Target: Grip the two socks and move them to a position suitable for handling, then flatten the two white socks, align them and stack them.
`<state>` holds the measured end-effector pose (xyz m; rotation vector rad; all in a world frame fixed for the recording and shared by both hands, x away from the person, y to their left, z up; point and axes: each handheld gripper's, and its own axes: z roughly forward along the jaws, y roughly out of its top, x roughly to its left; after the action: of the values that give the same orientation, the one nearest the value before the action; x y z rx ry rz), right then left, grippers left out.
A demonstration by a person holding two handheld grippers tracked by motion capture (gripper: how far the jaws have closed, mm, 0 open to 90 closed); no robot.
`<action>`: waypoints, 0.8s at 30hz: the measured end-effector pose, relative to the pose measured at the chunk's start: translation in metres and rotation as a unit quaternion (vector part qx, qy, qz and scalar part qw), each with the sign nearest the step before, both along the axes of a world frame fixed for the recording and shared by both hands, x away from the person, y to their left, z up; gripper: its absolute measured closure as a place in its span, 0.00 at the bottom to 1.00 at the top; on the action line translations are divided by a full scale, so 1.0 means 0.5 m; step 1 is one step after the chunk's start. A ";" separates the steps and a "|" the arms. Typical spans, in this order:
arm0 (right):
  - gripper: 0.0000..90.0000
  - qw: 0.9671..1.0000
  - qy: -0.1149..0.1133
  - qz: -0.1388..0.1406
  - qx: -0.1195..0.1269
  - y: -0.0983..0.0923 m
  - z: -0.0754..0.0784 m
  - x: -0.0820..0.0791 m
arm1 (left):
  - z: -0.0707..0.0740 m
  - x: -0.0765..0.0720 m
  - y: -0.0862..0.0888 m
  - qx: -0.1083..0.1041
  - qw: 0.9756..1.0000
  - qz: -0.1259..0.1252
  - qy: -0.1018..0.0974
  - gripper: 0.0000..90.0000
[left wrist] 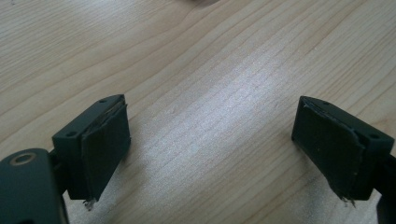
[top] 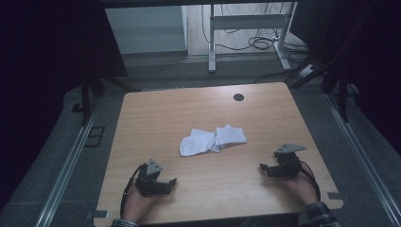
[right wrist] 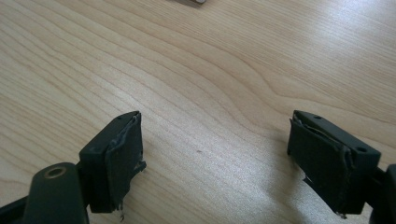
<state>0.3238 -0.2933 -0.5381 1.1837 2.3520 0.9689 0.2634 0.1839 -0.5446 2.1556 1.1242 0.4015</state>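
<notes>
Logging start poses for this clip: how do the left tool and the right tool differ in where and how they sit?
The left tool rests near the table's front edge, nearer the person than the right tool. The left tool points toward the right; the right tool points toward the left. The white socks lie somewhat closer to the right tool. Both stand open with nothing between their jaws, each held by a hand, apart from the socks.

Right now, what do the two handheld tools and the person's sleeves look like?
Both are black two-jaw tools. The left tool and the right tool each carry a grey three-cornered plate on top and trail a black cable. Up close, the dark pads look worn and frayed at the edges. The right sleeve is dark plaid; a similar cuff shows at the left.
</notes>
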 end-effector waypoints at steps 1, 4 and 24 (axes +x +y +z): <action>0.19 1.000 -0.001 0.000 0.001 0.000 0.000 0.000 | 0.000 0.000 0.000 0.000 1.000 0.000 0.000 0.13; 0.19 1.000 -0.002 -0.001 0.001 0.000 -0.001 -0.001 | 0.000 0.000 0.000 0.000 1.000 0.001 0.000 0.12; 0.23 1.000 0.005 -0.011 -0.004 0.004 0.003 0.004 | 0.000 0.000 0.000 0.000 1.000 0.000 0.001 0.12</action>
<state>0.3258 -0.2914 -0.5365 1.2102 2.3438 0.9478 0.2634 0.1838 -0.5447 2.1552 1.1256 0.4004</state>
